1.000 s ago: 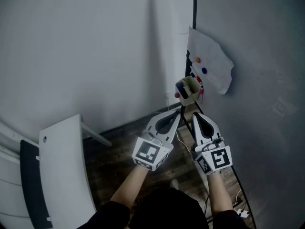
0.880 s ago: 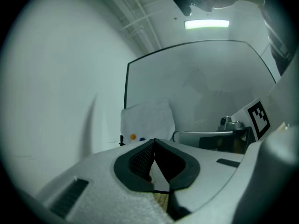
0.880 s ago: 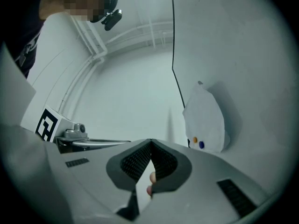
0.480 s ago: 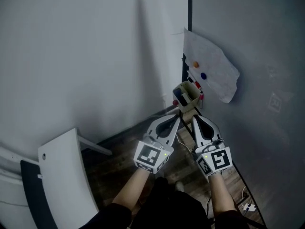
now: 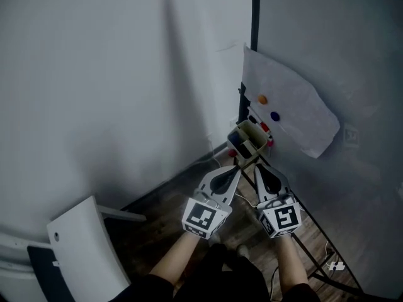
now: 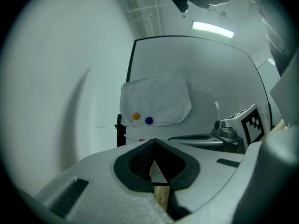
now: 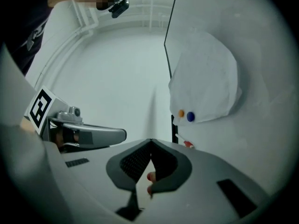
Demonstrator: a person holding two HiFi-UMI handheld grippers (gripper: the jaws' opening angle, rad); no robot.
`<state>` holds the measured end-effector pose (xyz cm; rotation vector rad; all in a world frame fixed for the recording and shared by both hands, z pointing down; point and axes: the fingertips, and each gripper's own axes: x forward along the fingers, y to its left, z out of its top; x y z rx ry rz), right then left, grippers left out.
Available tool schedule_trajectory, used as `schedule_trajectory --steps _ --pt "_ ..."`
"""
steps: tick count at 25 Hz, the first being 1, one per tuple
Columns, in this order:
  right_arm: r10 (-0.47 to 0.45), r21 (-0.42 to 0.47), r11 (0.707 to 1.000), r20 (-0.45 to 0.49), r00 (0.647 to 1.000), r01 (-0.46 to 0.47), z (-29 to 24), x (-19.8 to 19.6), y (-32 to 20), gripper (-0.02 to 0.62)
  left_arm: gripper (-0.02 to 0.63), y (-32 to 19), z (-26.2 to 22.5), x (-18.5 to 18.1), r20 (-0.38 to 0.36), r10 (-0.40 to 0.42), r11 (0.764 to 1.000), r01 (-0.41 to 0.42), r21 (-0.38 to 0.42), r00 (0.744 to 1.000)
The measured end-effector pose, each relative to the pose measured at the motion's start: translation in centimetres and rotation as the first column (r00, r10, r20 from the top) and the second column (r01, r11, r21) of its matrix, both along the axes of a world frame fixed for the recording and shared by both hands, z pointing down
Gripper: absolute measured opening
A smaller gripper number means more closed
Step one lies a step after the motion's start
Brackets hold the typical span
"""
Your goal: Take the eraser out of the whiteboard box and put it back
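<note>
A beige box [image 5: 249,142] hangs at the whiteboard's [image 5: 340,61] lower left corner. In it sit a dark eraser [image 5: 244,145] and some markers [image 5: 261,126]. In the head view both grippers are held side by side just short of the box and below it. My left gripper [image 5: 237,167] and my right gripper [image 5: 257,167] both have their jaws together with nothing between them. The left gripper view shows its tips [image 6: 154,141] meeting under a white paper [image 6: 156,101]. The right gripper's tips [image 7: 150,141] meet as well.
An orange magnet [image 5: 262,99] and a blue magnet [image 5: 274,116] pin the paper [image 5: 286,109] to the board. A white chair [image 5: 82,244] stands at the lower left. The board's black stand [image 5: 312,253] and a plug [image 5: 335,266] are on the wooden floor, with a plain wall [image 5: 113,74] on the left.
Both grippers have sunk together and moved forward, still side by side and shut. The box and paper now sit lower and further right in the view, and the chair has slid toward the lower left.
</note>
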<state>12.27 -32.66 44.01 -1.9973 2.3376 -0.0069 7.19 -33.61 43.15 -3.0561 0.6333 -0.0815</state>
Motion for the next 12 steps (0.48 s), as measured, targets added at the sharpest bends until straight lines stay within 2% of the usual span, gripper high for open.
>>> schedule_trajectory --steps 5,12 --pt "-0.015 -0.044 0.999 -0.004 1.000 0.015 2.1 0.3 -1.3 0.003 0.005 -1.2 1.7 0.8 0.012 0.024 0.999 -0.024 -0.022 1.000" --pt "-0.038 -0.078 0.996 -0.008 0.999 0.038 3.3 1.2 -1.9 0.005 0.005 -2.3 3.0 1.2 0.012 -0.007 0.999 0.007 -0.045 1.000"
